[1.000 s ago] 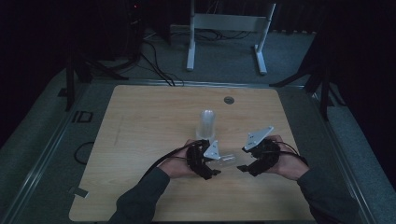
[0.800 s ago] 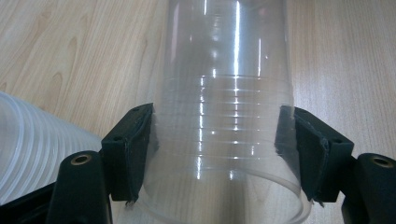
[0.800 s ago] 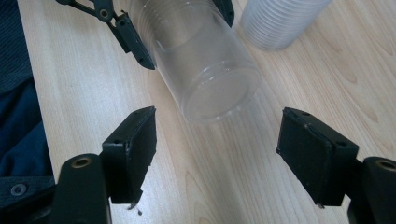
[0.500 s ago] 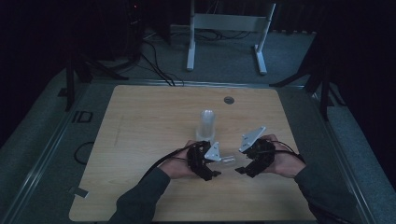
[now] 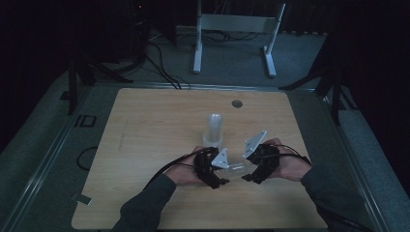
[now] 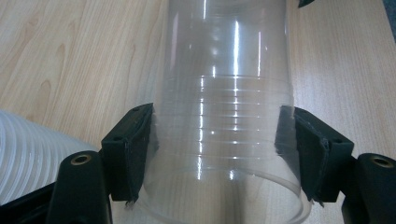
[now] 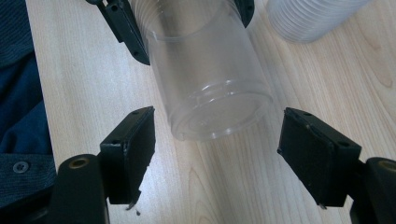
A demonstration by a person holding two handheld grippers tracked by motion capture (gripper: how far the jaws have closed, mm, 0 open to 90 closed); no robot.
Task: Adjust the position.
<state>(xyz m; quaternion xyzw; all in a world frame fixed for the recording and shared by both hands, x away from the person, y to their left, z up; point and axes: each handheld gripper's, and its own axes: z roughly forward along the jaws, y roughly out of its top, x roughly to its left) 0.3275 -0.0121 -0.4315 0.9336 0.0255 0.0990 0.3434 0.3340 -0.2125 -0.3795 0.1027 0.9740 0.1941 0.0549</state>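
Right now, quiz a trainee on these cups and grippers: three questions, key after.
1. True or false: the left gripper clamps the clear cup.
2. The right gripper is: A) shut on the cup, B) open, its jaws apart from the cup's base, C) holding the stack.
3. What lies on the table beyond the grippers in the high view?

Key:
1. True; both pads press the cup's sides.
2. B; its jaws have just been opening, and nothing is between them.
3. A stack of cups.

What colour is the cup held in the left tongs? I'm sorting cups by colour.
Clear, see-through plastic cup, faintly ridged; the left gripper view shows it best.
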